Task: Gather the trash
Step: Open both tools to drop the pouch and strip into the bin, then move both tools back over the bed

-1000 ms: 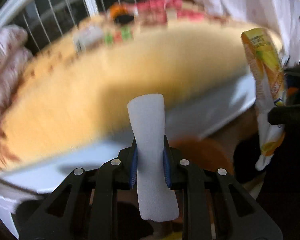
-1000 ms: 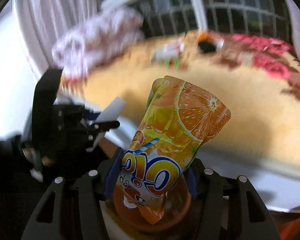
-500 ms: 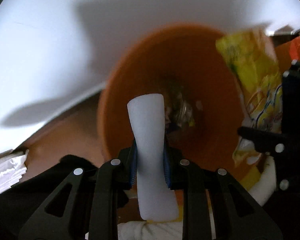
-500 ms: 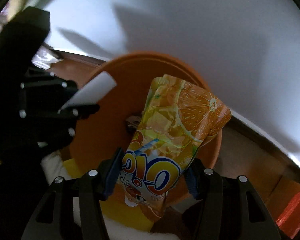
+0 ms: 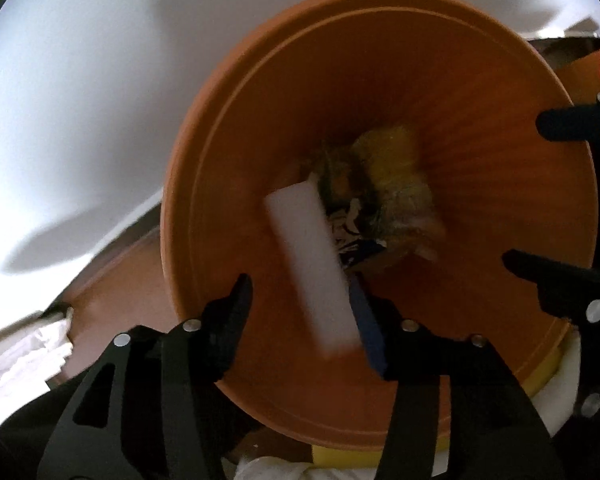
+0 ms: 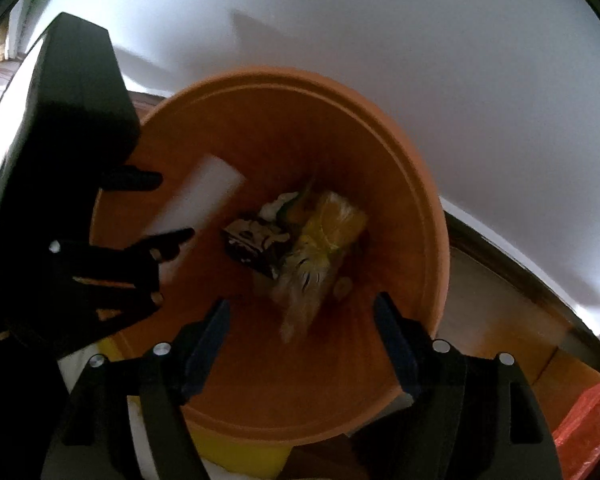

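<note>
Both grippers are held over the mouth of an orange bin (image 5: pixel 204 184), seen from above against a white wall (image 5: pixel 80 80). Left gripper (image 5: pixel 304 304): jaws spread wide, nothing clamped; a white foam strip (image 5: pixel 310 268) is seen blurred between them, tilted, just beside the blue pad of the right-hand finger; contact cannot be told. In the right wrist view the strip (image 6: pixel 198 204) sits inside the bin rim, near the left gripper's fingertips (image 6: pixel 176 238). Right gripper (image 6: pixel 302 314): jaws also wide apart, nothing held. An orange juice pouch (image 6: pixel 324 236) is seen blurred at the bin bottom, lying on other crumpled trash, touching a dark wrapper (image 6: pixel 256 246) with white markings. A red plastic bag (image 6: pixel 588 420) is visible on the floor at lower right, apart from the bin.
</note>
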